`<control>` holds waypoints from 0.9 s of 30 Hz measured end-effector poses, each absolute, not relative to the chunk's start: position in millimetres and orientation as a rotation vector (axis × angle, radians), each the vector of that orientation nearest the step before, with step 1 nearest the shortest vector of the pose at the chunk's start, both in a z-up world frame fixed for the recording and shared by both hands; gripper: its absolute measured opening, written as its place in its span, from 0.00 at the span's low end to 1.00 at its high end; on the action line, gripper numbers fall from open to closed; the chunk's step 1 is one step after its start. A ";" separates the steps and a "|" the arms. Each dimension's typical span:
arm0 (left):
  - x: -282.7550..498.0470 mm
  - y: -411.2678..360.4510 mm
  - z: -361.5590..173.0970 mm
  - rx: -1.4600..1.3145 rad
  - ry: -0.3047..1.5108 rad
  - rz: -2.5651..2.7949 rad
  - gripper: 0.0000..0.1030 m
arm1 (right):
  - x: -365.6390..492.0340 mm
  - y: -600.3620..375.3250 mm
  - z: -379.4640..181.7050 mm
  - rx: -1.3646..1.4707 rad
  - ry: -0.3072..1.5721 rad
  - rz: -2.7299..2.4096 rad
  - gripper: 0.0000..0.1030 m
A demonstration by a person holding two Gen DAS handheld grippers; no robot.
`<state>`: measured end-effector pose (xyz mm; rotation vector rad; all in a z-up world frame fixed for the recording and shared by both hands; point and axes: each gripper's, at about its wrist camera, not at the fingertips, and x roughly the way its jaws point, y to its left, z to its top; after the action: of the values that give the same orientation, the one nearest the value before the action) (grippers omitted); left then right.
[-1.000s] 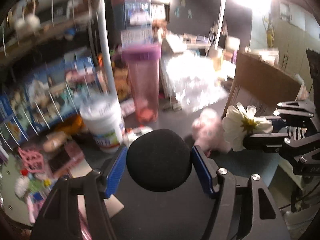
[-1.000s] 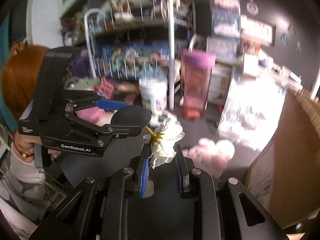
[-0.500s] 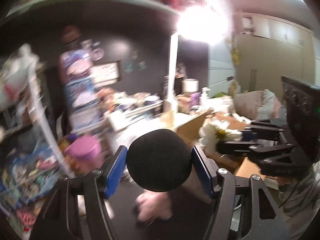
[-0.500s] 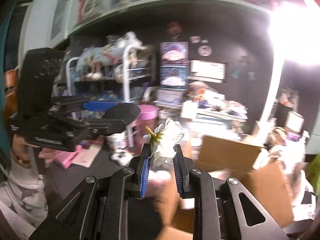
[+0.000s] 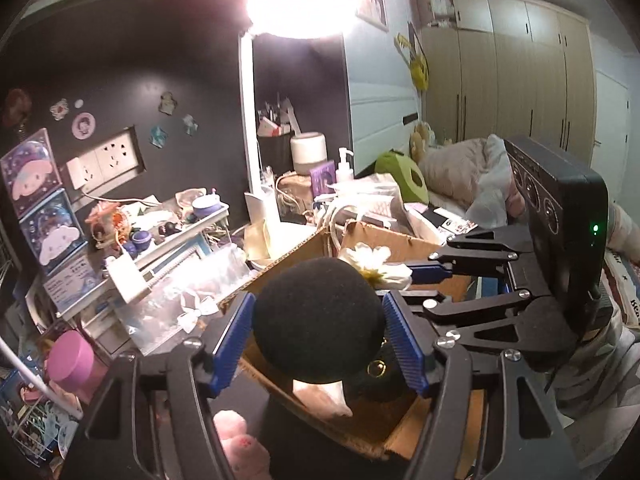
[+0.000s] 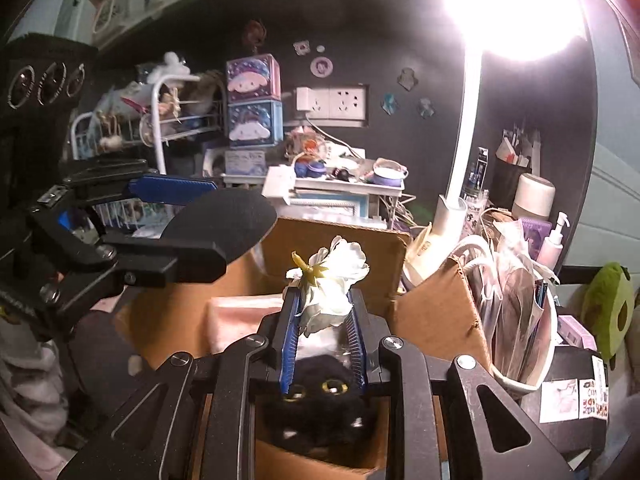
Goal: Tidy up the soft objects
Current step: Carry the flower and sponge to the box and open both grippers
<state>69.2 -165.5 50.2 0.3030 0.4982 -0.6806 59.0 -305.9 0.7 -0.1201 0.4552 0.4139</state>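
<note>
Black foam ball (image 5: 318, 320) sits clamped in the left hand-held gripper (image 5: 318, 334), above the cardboard box (image 5: 404, 428) near the tabletop's right edge. Right hand-held gripper (image 6: 322, 312) pinches a white fabric flower (image 6: 330, 280) over the same box. A black plush (image 6: 320, 408), apparently a cat, already lies inside. Best lowered inside the walls before releasing: both items are light and may bounce out.

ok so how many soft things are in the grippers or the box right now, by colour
black: 2, the foam ball in the left gripper and the plush cat in the cardboard box
white: 1, the flower in the right gripper
pink: 1, a soft piece in the box
total: 4
</note>
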 end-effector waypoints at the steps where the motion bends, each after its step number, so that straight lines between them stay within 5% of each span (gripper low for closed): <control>1: 71.2 -168.5 49.1 0.306 0.504 -0.679 0.61 | 61.4 -306.5 0.3 -0.125 0.457 0.410 0.23; 4: 75.9 -172.1 46.6 0.312 0.515 -0.675 0.61 | 70.6 -307.7 -1.2 -0.155 0.459 0.383 0.46; 15: 80.4 -173.7 40.8 0.341 0.559 -0.712 0.64 | 70.4 -316.0 -2.6 -0.168 0.448 0.385 0.47; 20: 78.1 -169.9 43.4 0.330 0.552 -0.726 0.78 | 72.2 -319.0 -5.6 -0.159 0.465 0.381 0.47; 27: 72.0 -162.4 47.6 0.326 0.534 -0.710 0.81 | 73.5 -317.5 -7.1 -0.161 0.473 0.383 0.47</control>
<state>72.0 -162.4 47.6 0.3256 0.5337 -0.7097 73.5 -317.5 -7.1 -0.1608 0.4730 0.3827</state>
